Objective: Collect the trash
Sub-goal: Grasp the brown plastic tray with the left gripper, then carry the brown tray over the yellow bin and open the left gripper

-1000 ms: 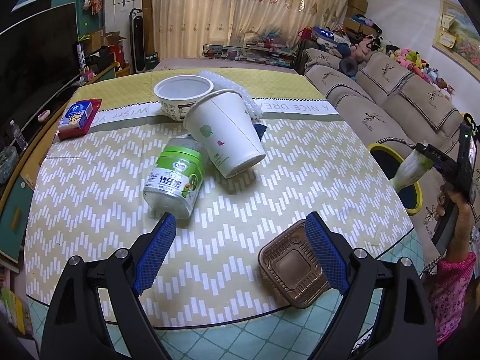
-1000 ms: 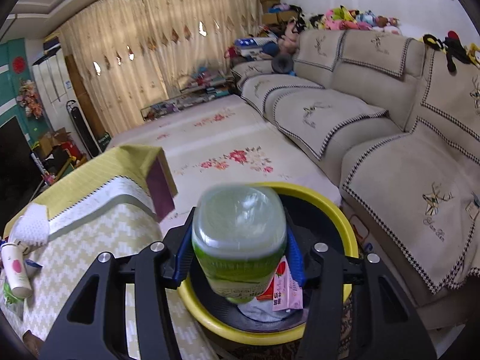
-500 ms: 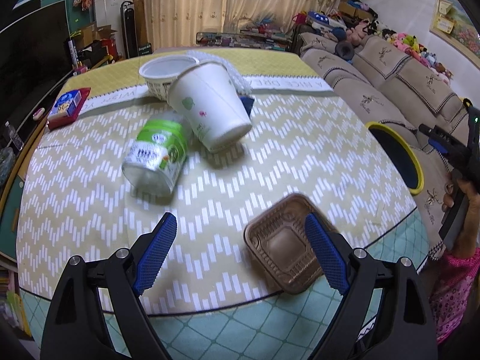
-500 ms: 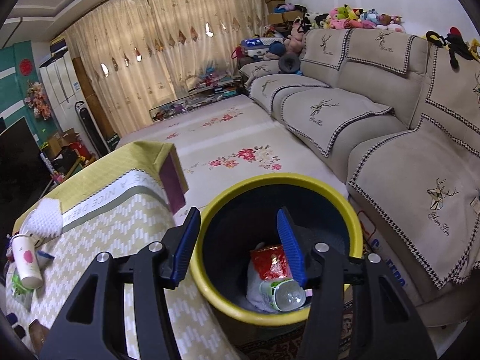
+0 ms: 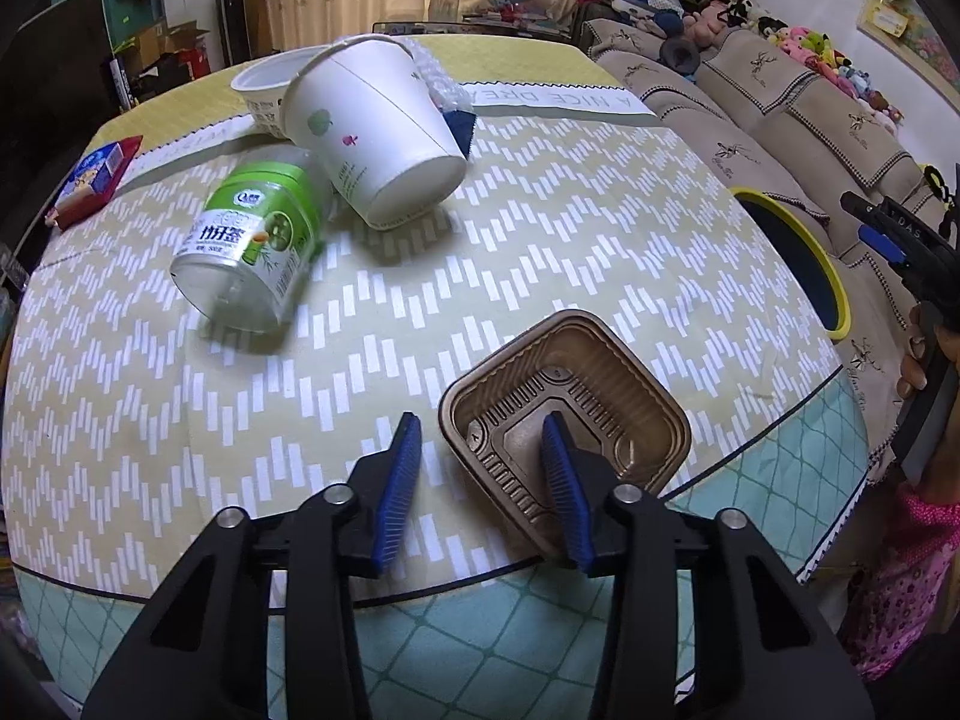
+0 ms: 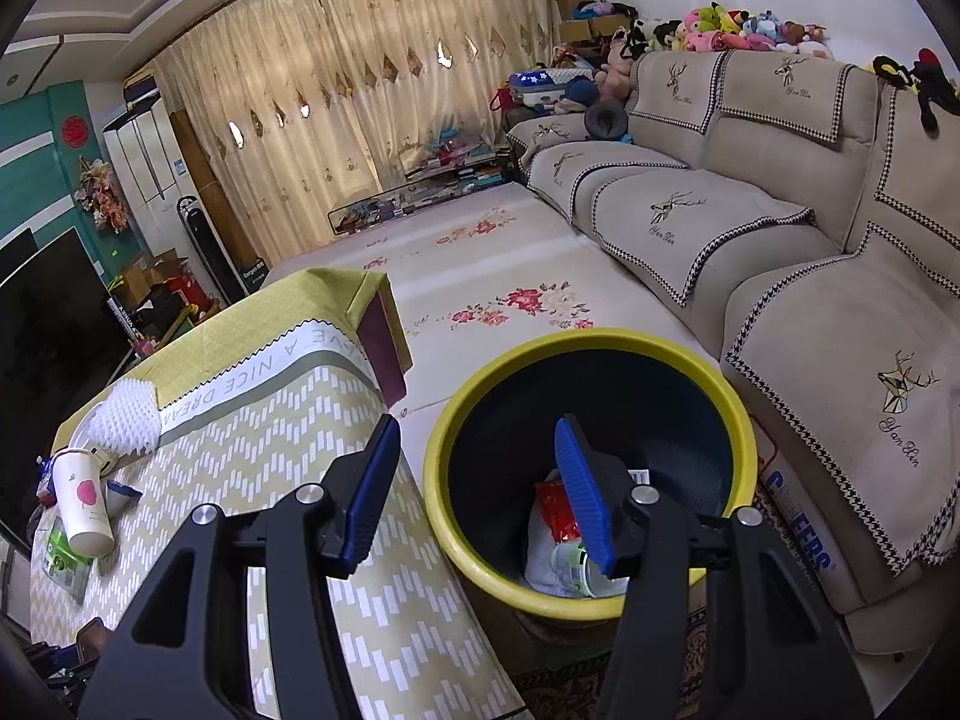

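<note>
left gripper [image 5: 480, 456]: jaws closing astride the near-left wall of the brown tray [image 5: 606, 396], not yet pinching.
grip tip: seat the rim deep between the pads (thin plastic flexes).
right gripper [image 6: 477, 480]: half-spread, empty, above the yellow bin [image 6: 444, 438].
tray place: table [image 5: 150, 420] near edge.

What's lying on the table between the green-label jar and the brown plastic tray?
Nothing: in the left wrist view, only bare zigzag tablecloth separates the green-label jar from the brown plastic tray.
</note>
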`<state>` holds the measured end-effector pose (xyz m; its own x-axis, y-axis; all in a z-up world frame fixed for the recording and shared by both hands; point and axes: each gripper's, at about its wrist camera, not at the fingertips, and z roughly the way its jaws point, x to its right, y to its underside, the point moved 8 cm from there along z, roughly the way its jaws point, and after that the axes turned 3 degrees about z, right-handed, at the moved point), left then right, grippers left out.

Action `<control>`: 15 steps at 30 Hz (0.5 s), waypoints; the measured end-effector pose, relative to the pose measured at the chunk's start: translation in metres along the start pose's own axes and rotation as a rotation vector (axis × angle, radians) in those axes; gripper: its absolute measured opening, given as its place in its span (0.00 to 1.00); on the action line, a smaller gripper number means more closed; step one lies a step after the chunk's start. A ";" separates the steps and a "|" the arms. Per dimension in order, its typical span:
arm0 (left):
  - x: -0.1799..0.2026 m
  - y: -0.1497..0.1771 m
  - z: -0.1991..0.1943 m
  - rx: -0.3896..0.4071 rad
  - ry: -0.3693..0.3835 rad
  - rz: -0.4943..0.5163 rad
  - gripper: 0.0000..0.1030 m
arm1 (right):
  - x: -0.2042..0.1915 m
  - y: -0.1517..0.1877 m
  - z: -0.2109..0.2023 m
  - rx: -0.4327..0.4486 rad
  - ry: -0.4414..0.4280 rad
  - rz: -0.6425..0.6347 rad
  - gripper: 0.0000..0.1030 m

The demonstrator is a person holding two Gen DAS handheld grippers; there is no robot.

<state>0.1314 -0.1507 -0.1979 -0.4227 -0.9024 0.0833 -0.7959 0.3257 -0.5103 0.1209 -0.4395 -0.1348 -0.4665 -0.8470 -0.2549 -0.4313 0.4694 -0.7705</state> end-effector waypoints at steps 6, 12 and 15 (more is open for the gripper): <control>0.000 -0.002 0.002 -0.001 -0.002 0.012 0.08 | 0.001 0.004 -0.001 -0.008 -0.014 0.010 0.50; 0.016 -0.007 0.002 0.018 0.027 0.065 0.05 | 0.002 0.006 -0.006 -0.007 -0.026 0.023 0.50; 0.024 -0.015 -0.001 0.034 0.036 0.088 0.05 | 0.006 0.006 -0.010 -0.002 -0.031 0.036 0.50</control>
<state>0.1326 -0.1774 -0.1877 -0.5058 -0.8600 0.0670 -0.7403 0.3928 -0.5456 0.1079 -0.4389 -0.1355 -0.4580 -0.8367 -0.3004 -0.4164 0.5004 -0.7591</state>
